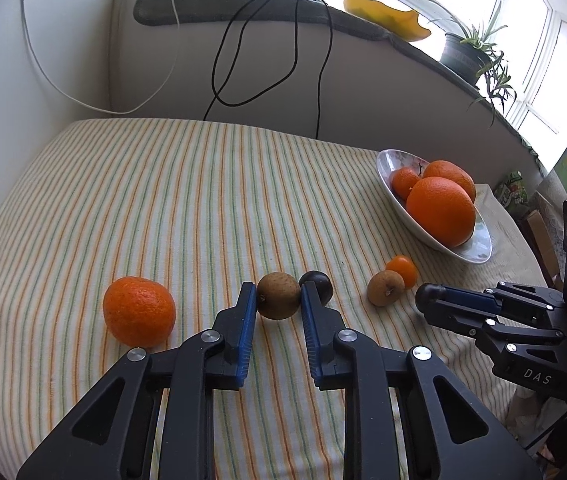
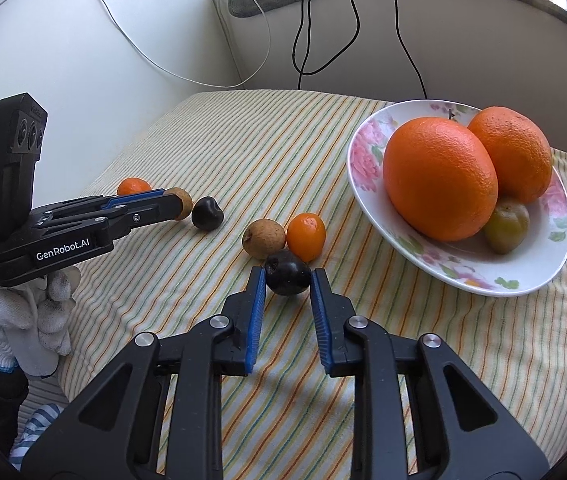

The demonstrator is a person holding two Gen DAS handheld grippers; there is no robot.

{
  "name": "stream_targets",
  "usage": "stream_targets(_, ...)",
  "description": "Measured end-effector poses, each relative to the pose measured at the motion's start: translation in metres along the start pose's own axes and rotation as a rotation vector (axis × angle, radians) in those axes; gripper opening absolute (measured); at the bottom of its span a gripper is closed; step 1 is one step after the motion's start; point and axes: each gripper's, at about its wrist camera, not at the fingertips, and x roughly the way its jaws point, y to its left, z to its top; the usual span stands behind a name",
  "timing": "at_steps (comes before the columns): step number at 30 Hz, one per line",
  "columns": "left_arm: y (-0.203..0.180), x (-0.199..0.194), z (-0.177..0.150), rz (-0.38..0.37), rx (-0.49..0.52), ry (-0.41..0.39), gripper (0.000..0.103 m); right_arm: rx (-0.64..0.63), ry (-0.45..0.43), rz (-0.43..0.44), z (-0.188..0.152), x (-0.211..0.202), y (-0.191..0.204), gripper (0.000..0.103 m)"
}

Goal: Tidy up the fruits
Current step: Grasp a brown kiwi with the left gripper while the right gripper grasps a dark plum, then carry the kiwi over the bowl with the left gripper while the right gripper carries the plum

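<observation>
My left gripper (image 1: 278, 294) is shut on a brown round fruit (image 1: 278, 295) resting on the striped cloth; a dark fruit (image 1: 317, 282) lies just behind its right finger. A tangerine (image 1: 138, 311) sits to its left. My right gripper (image 2: 287, 278) stands around a dark plum-like fruit (image 2: 287, 278), its jaws at both sides, touching or nearly so. Just beyond lie another brown fruit (image 2: 263, 238) and a small orange fruit (image 2: 306, 237). A flowered white bowl (image 2: 367, 160) at the right holds two large oranges (image 2: 439, 178) and a greenish fruit (image 2: 507, 225).
The table wears a striped cloth (image 1: 163, 200) and stands against a white wall with hanging cables (image 1: 243, 60). A windowsill behind holds a potted plant (image 1: 471, 52) and a yellow dish (image 1: 387, 16). The table's right edge drops off near a chair.
</observation>
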Motion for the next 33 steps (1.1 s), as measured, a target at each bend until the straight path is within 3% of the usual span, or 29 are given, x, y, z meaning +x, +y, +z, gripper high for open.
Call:
stream_targets(11, -0.024, -0.009, 0.005, -0.039, 0.024, -0.032, 0.021, 0.025, -0.061, 0.009, -0.01, -0.037, -0.009, 0.024)
stream_targets(33, -0.092, 0.016, 0.033, -0.139, 0.117, -0.043, 0.021, 0.117, -0.16, -0.09, -0.013, -0.094, -0.074, 0.024)
